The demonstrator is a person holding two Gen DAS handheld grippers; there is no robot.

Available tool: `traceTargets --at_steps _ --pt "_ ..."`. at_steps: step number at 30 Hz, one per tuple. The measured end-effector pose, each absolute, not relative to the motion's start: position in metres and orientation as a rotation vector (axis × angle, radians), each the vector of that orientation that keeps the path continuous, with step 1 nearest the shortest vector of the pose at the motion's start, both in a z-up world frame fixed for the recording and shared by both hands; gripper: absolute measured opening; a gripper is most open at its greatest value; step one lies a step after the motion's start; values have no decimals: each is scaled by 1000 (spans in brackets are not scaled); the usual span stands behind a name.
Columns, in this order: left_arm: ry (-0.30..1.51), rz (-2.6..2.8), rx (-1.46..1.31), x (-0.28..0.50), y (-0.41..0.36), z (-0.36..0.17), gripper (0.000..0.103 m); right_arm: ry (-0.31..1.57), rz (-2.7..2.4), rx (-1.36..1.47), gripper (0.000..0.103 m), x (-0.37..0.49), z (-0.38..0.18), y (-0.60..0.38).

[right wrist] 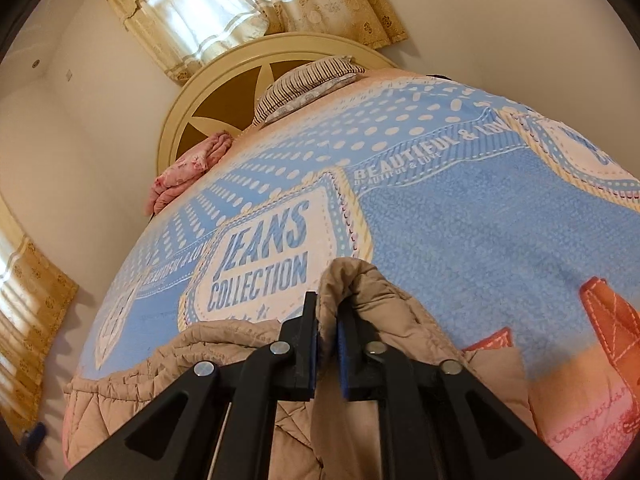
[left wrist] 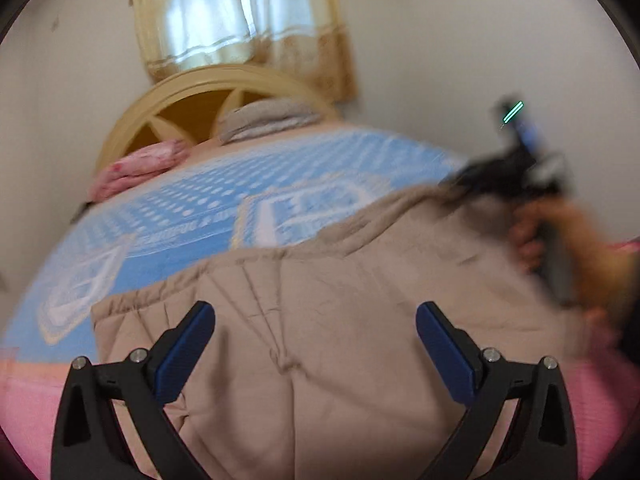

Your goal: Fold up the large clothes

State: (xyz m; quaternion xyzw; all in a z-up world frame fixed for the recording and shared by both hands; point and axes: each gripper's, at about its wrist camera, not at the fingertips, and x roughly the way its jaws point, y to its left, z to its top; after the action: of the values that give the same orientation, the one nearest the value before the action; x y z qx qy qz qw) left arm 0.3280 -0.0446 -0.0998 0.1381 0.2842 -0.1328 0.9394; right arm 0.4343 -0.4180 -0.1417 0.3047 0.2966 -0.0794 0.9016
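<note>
A large beige quilted jacket (left wrist: 328, 320) lies on the blue patterned bedspread (left wrist: 200, 208). My left gripper (left wrist: 316, 320) is open above the jacket's near part, its blue pads (left wrist: 188, 344) wide apart and empty. My right gripper (right wrist: 328, 316) is shut on a fold of the beige jacket (right wrist: 356, 284) at its far edge. In the left wrist view the right gripper (left wrist: 516, 168) shows blurred at the right, held by a hand, at the jacket's far right corner.
The bed has a round cream headboard (right wrist: 224, 92), a striped pillow (right wrist: 308, 80) and a pink folded cloth (right wrist: 188, 176) at the far end. A curtained window (right wrist: 224, 4) is behind. Blue bedspread (right wrist: 460, 220) stretches beyond the jacket.
</note>
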Motion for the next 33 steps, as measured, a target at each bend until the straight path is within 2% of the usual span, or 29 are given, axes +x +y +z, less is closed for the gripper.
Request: traceTargets --at_steps 1,2,3,8,10,11,12,18,33 --pt "599 -245 288 335 -45 -105 103 600 -169 631 31 430 -137 -417" --pt "625 -211 270 345 -42 -116 103 571 -166 627 66 423 -129 -415" --pt "637 -184 258 353 -38 -120 103 539 -154 620 84 414 -120 -412" --pt "695 -120 139 371 -10 -133 103 485 10 474 81 385 -82 -357" --pt "698 -117 133 368 -10 -135 103 547 48 396 70 388 -84 -326" --pt "701 -115 129 367 -11 -137 103 586 74 372 53 393 -89 -311" --pt "707 -116 118 367 -8 -138 103 616 89 348 45 398 -97 -299" --pt "756 -129 70 390 -5 -153 103 737 35 260 46 421 -150 -267" --pt "825 -136 36 405 -2 -167 103 764 32 298 46 431 -176 -275"
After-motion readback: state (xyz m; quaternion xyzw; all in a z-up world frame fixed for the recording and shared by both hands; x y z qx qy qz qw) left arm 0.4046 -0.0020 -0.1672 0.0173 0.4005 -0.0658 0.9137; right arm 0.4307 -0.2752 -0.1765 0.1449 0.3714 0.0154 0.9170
